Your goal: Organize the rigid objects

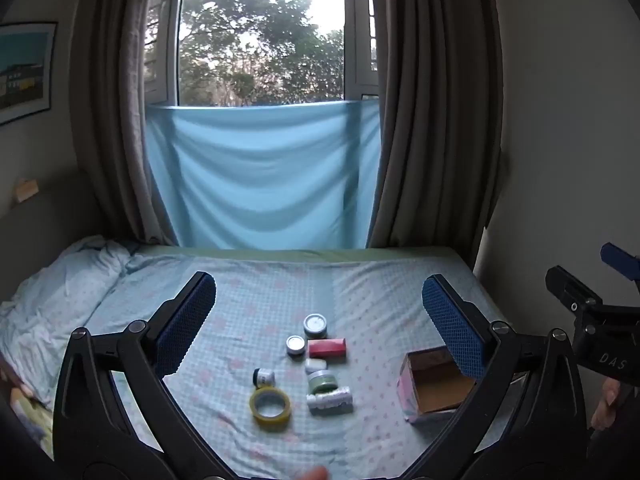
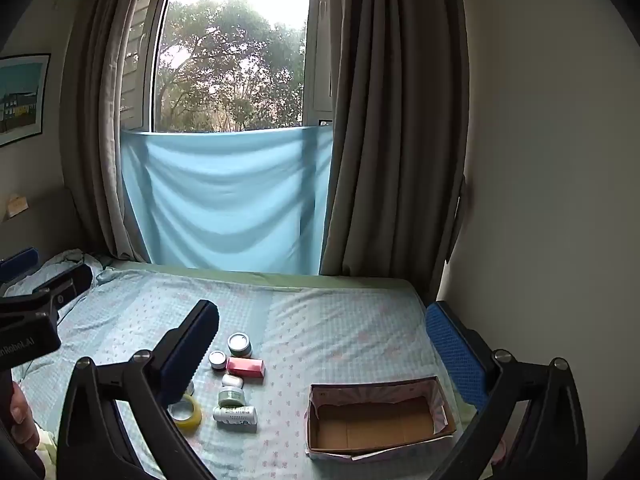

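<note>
Both tongs, left gripper [image 1: 316,312] and right gripper [image 2: 324,340], gape empty | we judge the yellow tape ring [image 1: 270,403] light, stiff; pinch its wall | empty cardboard box [image 2: 376,420] near bed's [image 2: 340,320] right edge.

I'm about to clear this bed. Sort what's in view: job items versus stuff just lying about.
Job: open box, tape roll, red box, two silver-lidded tins, green jar, white bottle, dark bottle, small white case.

Lying about: rumpled quilt, framed picture, curtains.

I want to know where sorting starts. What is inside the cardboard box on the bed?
The cardboard box appears empty: only its bare brown floor shows. The near wall hides a thin strip of the floor behind it.
</note>
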A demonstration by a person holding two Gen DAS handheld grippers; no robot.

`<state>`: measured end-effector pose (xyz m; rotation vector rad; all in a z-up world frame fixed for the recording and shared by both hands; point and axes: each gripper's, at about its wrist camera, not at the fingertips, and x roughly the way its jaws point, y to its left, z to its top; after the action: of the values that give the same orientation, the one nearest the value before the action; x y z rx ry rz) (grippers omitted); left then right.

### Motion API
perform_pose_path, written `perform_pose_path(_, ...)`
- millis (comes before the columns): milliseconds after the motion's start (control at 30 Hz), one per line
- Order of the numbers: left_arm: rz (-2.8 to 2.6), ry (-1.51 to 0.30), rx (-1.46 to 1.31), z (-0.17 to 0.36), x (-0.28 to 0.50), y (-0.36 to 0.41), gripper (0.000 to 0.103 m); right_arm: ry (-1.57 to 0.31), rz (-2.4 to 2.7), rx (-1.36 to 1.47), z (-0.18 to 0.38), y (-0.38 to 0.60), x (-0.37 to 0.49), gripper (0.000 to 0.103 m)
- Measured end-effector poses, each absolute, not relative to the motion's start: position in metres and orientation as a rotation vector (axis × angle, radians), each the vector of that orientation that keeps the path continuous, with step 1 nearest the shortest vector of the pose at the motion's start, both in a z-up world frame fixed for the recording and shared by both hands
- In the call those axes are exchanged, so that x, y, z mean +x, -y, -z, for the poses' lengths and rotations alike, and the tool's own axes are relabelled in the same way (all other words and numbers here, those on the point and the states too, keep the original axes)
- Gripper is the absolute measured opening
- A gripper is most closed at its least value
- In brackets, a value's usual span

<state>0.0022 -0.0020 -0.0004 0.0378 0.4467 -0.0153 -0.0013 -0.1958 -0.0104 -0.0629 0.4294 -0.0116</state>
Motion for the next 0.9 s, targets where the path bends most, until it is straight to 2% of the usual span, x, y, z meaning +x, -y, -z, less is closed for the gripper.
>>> perform_pose_path(900, -0.002, -0.410, 0.009, -0.002, -0.011, 0.003, 0.103, -0.401, 0.014, -0.054, 0.009, 0.202, -0.006, 0.103)
